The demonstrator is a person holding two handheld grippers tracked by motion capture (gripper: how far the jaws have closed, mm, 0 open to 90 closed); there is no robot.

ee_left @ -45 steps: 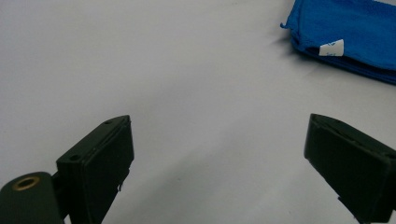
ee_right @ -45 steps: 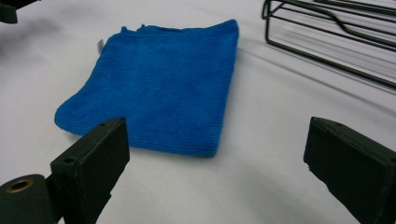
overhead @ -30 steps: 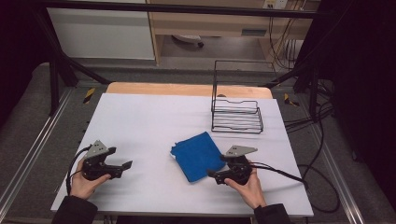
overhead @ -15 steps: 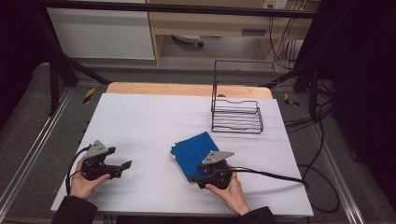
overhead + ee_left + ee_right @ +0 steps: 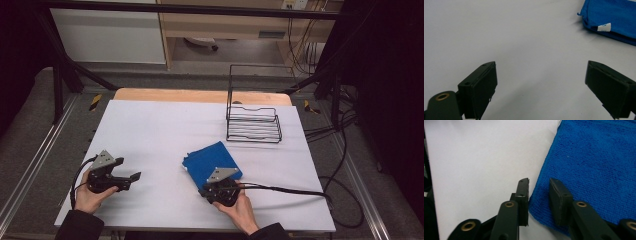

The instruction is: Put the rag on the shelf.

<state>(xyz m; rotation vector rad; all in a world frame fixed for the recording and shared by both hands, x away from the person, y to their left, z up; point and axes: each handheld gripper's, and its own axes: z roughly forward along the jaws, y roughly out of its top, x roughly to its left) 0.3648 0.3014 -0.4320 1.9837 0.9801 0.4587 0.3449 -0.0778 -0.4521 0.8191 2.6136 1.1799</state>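
Right gripper view showed the right tongs (image 5: 539, 195) just closing around the blue cloth's (image 5: 594, 170) near edge on the table (image 5: 150, 130); pinching deeper would have gripped better. Left tongs (image 5: 541, 85) gaped empty.

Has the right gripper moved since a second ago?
Yes. The right gripper slid left along the table's near edge, away from the wire rack, to the near corner of the blue cloth. Its jaws have just been closing, the cloth's edge between them.

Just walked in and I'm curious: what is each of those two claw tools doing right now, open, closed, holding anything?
Left gripper: open wide, holding nothing.
Right gripper: jaws have just been closing around the blue cloth's edge, a narrow gap left.
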